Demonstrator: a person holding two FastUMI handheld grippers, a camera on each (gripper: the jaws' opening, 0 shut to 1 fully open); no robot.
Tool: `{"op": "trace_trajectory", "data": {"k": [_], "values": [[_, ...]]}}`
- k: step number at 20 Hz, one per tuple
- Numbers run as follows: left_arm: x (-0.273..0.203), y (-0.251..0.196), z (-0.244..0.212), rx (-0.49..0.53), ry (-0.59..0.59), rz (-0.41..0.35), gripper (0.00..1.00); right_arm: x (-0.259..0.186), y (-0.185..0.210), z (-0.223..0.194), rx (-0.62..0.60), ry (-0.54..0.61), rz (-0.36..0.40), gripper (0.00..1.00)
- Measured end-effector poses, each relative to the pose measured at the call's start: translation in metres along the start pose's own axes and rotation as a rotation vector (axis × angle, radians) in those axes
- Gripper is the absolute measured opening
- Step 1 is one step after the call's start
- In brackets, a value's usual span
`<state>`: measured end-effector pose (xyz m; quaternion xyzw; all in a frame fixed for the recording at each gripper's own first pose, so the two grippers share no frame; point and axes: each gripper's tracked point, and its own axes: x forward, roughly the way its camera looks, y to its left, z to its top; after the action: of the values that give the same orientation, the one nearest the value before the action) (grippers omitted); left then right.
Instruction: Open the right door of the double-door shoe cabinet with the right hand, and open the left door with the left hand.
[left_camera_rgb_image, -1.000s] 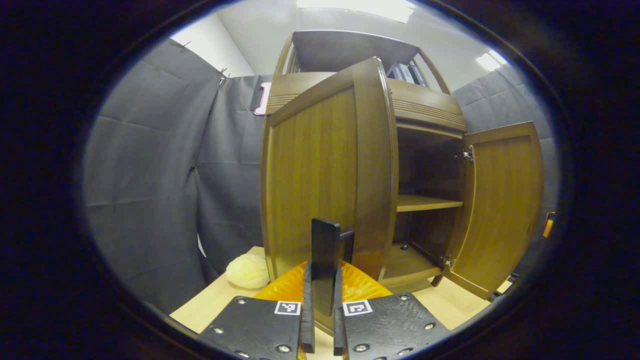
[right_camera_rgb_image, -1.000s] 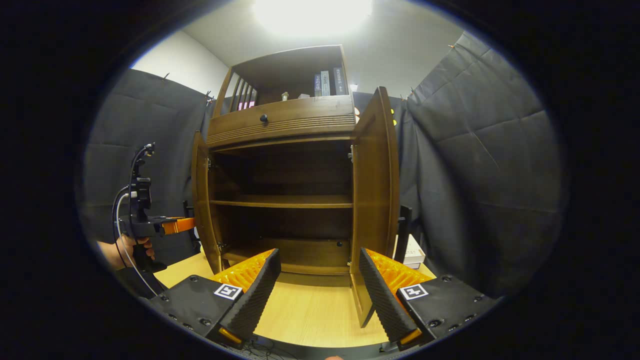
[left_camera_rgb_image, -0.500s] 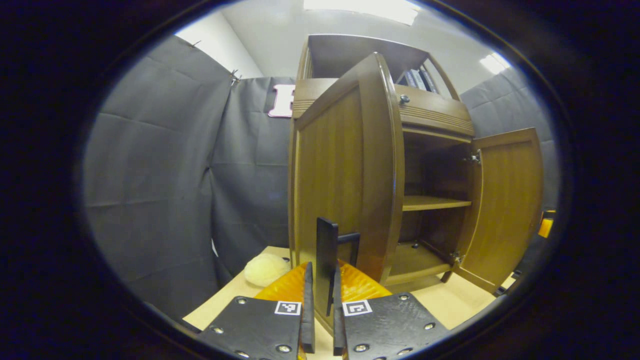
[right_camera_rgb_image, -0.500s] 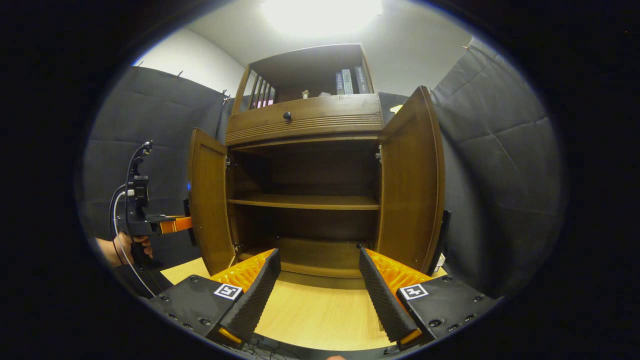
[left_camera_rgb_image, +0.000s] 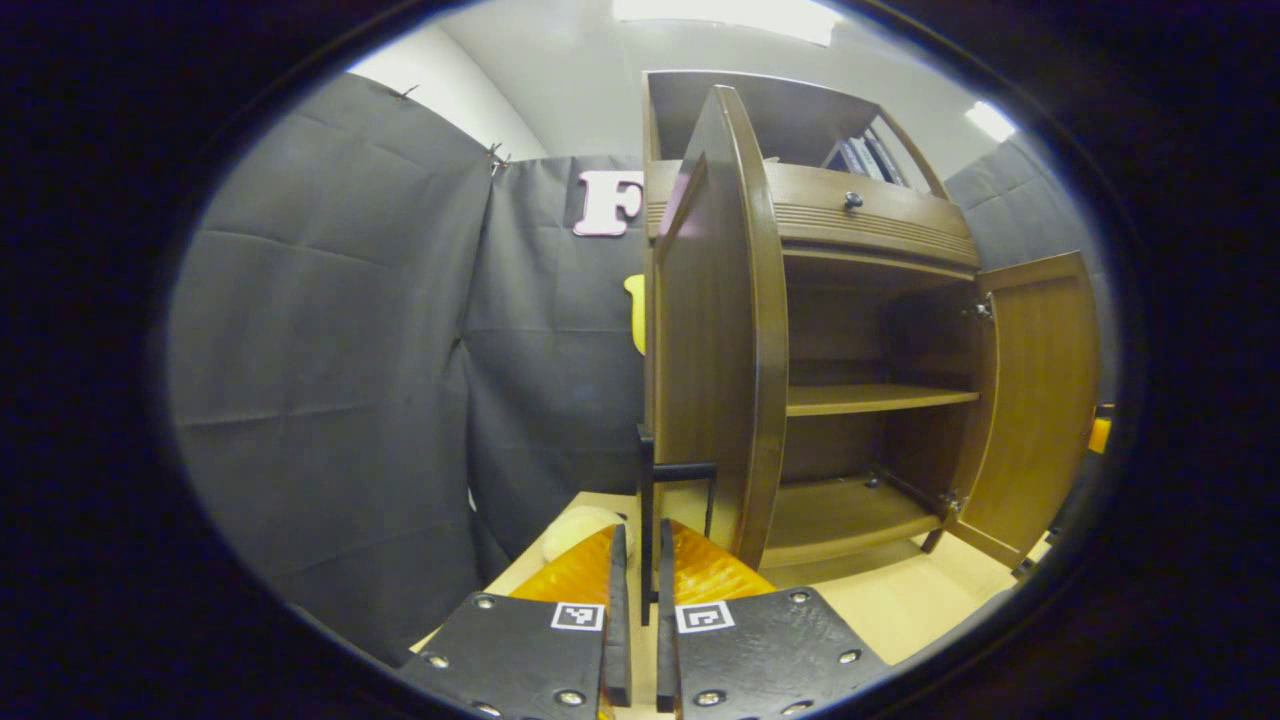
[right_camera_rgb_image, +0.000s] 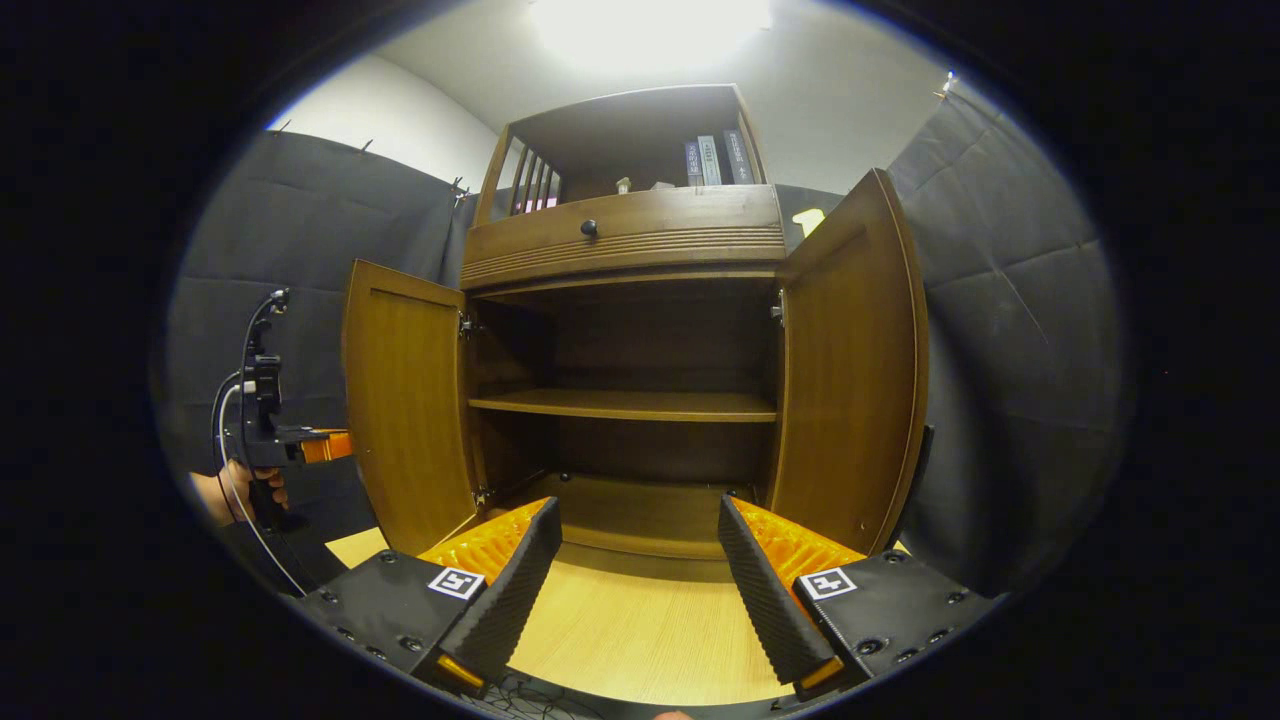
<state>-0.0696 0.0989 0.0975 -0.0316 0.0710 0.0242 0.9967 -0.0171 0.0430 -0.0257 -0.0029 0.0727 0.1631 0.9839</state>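
Nearest in the left gripper view, the left gripper (left_camera_rgb_image: 632, 600) has its jaws drawn almost together on the thin black handle (left_camera_rgb_image: 648, 500) of the left door (left_camera_rgb_image: 715, 330), one pad on each side of the upright bar. That door stands swung well out from the shoe cabinet (left_camera_rgb_image: 860, 215), seen nearly edge-on just beyond the fingertips. A pale rounded object (left_camera_rgb_image: 575, 528) lies on the table (left_camera_rgb_image: 900, 610) beside the door's foot.

In the right gripper view, the right gripper (right_camera_rgb_image: 635, 575) hovers low over the table (right_camera_rgb_image: 620, 640) with its jaws spread wide and nothing between them, pointing into the cabinet's open front. To the far left there, a hand (right_camera_rgb_image: 235, 490) grips the stalk of the left gripper (right_camera_rgb_image: 300, 447), held level at the outer face of the left door (right_camera_rgb_image: 405, 420).

Farther back, the right door (right_camera_rgb_image: 850, 370) also stands swung out, apart from the right gripper. Between the doors the shoe cabinet (right_camera_rgb_image: 625, 240) shows a shelf (right_camera_rgb_image: 625, 404) across its dark interior, a drawer with a round knob (right_camera_rgb_image: 589, 228) above, and books (right_camera_rgb_image: 712, 160) in the top compartment.
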Motion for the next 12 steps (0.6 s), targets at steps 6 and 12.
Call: {"op": "trace_trajectory", "data": {"k": [6, 12], "values": [[-0.018, 0.045, 0.003, 0.001, -0.005, 0.091, 0.12, 0.008, 0.004, 0.004, 0.009, -0.009, 0.001, 0.97], [-0.038, 0.064, 0.006, -0.013, -0.008, 0.105, 0.11, 0.008, 0.003, 0.014, 0.009, -0.030, -0.017, 0.96]]}}
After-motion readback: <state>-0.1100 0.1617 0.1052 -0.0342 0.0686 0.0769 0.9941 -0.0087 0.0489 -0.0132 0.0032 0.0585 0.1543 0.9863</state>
